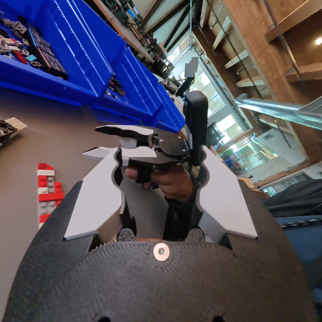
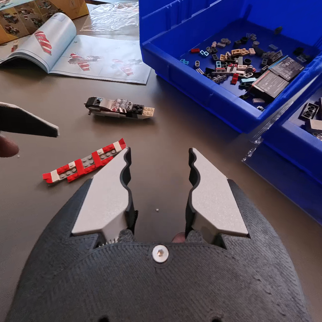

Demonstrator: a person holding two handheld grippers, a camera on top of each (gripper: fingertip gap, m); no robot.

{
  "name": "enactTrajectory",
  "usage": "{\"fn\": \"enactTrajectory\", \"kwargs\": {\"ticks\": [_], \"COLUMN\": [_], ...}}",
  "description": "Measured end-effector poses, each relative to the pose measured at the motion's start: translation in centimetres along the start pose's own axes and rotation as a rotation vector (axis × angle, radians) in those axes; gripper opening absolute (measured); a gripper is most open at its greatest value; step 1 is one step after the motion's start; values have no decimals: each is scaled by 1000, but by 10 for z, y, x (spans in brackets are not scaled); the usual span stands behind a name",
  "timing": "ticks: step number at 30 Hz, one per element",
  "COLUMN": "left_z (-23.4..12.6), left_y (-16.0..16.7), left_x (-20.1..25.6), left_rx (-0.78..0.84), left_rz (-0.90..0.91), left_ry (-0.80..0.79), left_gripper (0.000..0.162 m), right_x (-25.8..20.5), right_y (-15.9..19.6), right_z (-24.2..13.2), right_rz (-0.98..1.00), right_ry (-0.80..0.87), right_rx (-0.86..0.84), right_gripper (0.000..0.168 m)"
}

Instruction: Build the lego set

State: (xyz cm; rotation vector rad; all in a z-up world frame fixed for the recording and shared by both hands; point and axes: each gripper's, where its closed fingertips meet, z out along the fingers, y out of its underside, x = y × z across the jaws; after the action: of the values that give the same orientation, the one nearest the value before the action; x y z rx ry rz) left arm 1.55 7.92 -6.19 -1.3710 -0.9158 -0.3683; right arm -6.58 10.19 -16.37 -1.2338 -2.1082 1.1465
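Both tools, left (image 1: 159, 151) and right (image 2: 159, 151), gape empty. Wing (image 2: 85, 163) on table (image 2: 174, 139): light, stiff, likely brittle at joints; grip long edges mid-span.

Bare table (image 2: 160, 174) ahead of right gripper (image 2: 159, 156), jaws apart. Red-white wing (image 2: 83, 165) touching its left fingertip; blue bin (image 2: 200, 90) blocks front-right; dark fuselage (image 2: 120, 108) farther ahead.

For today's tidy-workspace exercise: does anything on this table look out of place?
Yes: two black label-bearing battery-like blocks lie among the loose bricks in the blue bin, and crumpled clear plastic wrap sits behind the open instruction booklet.
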Motion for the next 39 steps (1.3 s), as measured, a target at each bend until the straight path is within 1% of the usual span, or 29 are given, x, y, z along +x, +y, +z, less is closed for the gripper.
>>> {"fn": "enactTrajectory", "kwargs": {"ticks": [3,6,9,14,19,25,34,39], "left_z": [2,7,13,17,14,12,22,33], "left_y": [-2,-3,-2,0,-6,-8,4,16], "left_x": [3,1,-1,-9,-19,-12,-1,2], "left_rx": [16,27,34,24,24,35,-9,-52], "left_rz": [5,45,63,68,76,82,90,105], "left_ry": [-7,-67,-122,-191,-270,-255,-230,-242], "left_gripper": [93,95,96,97,98,97,98,97], "right_x": [0,8,11,11,15,16,17,17], "right_y": [1,3,-1,2,3,3,3,3], "right_z": [5,13,17,22,34,37,37,37], "right_rz": [-33,-98,-134,-144,-192,-227,-214,-210], "right_ry": [24,109,150,152,184,212,208,208], "right_rx": [-10,-21,-17,-54,-106,-118,-122,-124], "right_gripper": [68,70,71,72,74,76,76,77]}}
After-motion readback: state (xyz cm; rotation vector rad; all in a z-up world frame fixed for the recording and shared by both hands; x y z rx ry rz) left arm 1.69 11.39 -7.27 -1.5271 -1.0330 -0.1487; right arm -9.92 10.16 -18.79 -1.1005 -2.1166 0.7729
